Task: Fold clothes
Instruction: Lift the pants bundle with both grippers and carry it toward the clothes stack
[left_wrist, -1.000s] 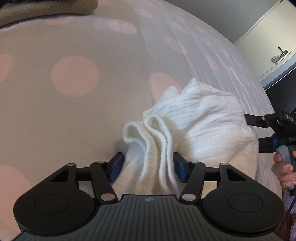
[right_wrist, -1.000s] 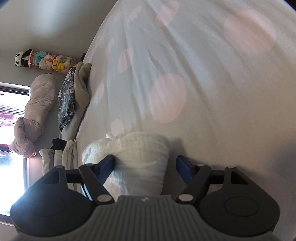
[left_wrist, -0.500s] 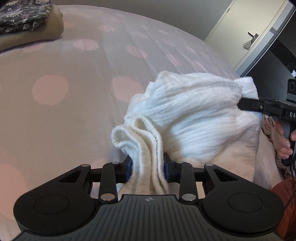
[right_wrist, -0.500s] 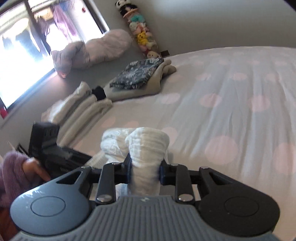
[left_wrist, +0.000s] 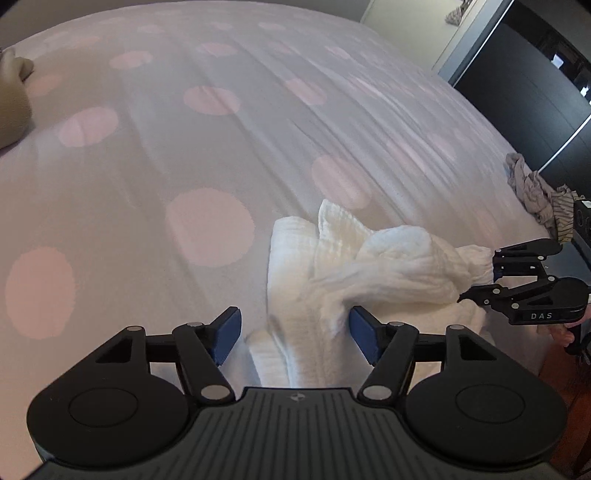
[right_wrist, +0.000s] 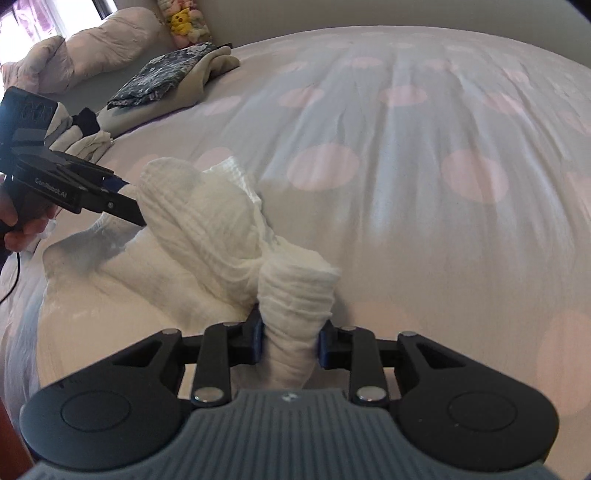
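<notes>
While bunched on pink-dotted white bedspread (left_wrist: 207, 155), crinkled white muslin garment (left_wrist: 373, 266) runs long-axis left-right between grippers | right gripper (right_wrist: 291, 341) pinching its end | left gripper (left_wrist: 295, 334) fingers spread, cloth between, unclamped

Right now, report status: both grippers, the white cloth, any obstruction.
Left gripper open, cloth between its fingers. Right gripper shut on white cloth. Cloth bunched on spotted bedspread. Nothing blocking.

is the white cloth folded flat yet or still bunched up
Still bunched up: the white cloth lies in a crumpled, twisted heap on the bed, one end pinched in the right gripper.
</notes>
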